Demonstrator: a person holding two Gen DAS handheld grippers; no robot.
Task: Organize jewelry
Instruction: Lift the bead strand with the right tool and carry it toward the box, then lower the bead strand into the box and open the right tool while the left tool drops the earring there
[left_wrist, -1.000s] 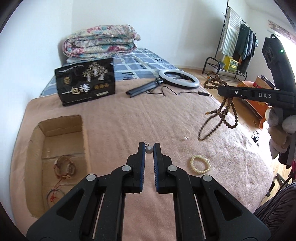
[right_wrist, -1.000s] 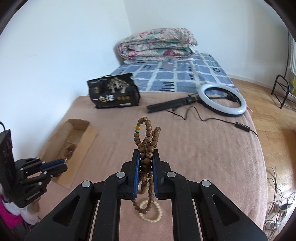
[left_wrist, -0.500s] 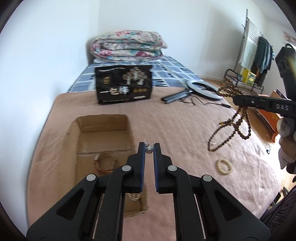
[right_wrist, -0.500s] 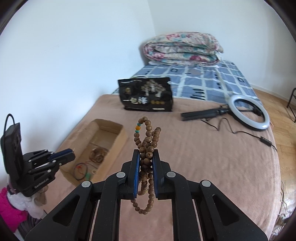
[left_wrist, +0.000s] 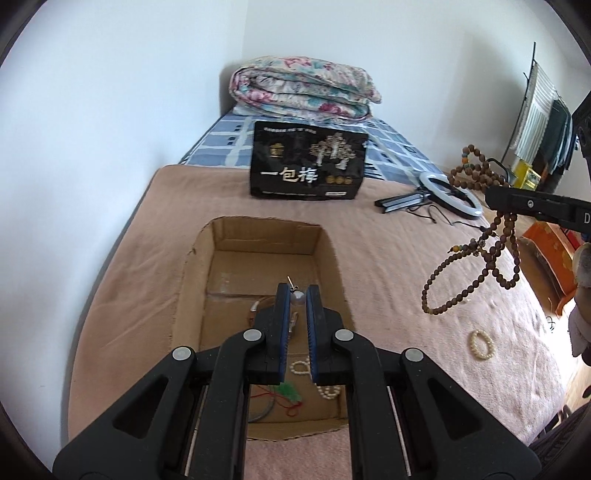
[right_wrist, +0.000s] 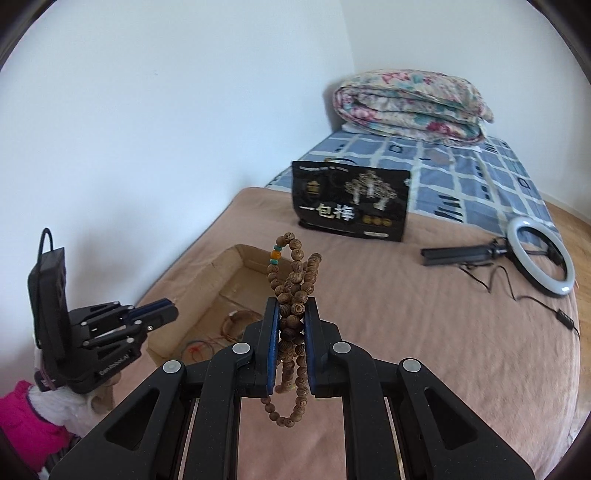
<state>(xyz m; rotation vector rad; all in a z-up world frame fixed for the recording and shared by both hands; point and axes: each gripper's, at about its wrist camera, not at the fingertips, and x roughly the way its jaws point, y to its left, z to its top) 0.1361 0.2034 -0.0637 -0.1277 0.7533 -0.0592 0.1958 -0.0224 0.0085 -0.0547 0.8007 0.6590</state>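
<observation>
My left gripper (left_wrist: 297, 292) is shut on a small pearl earring (left_wrist: 297, 297) and hangs over the open cardboard box (left_wrist: 192, 280). In the box lie a brown bangle, a white bead bracelet (left_wrist: 300, 367) and a green pendant on red cord (left_wrist: 290, 391). My right gripper (right_wrist: 291, 305) is shut on a long brown wooden bead necklace (right_wrist: 295, 258), whose loops hang below the fingers. In the left wrist view the right gripper (left_wrist: 496, 197) holds the necklace (left_wrist: 476, 260) above the blanket, right of the box. A cream bead bracelet (left_wrist: 481, 344) lies on the blanket.
A black printed bag (left_wrist: 308, 166) stands behind the box. A ring light with tripod and cable (right_wrist: 541, 266) lies to the right on the pink blanket (right_wrist: 424, 332). A folded floral quilt (left_wrist: 303, 88) sits by the wall. A clothes rack (left_wrist: 543, 110) stands at far right.
Both grippers have swung left toward the cardboard box. The left one went from the open blanket to over the box. The right one followed with the necklace. Neither grip has altered.
</observation>
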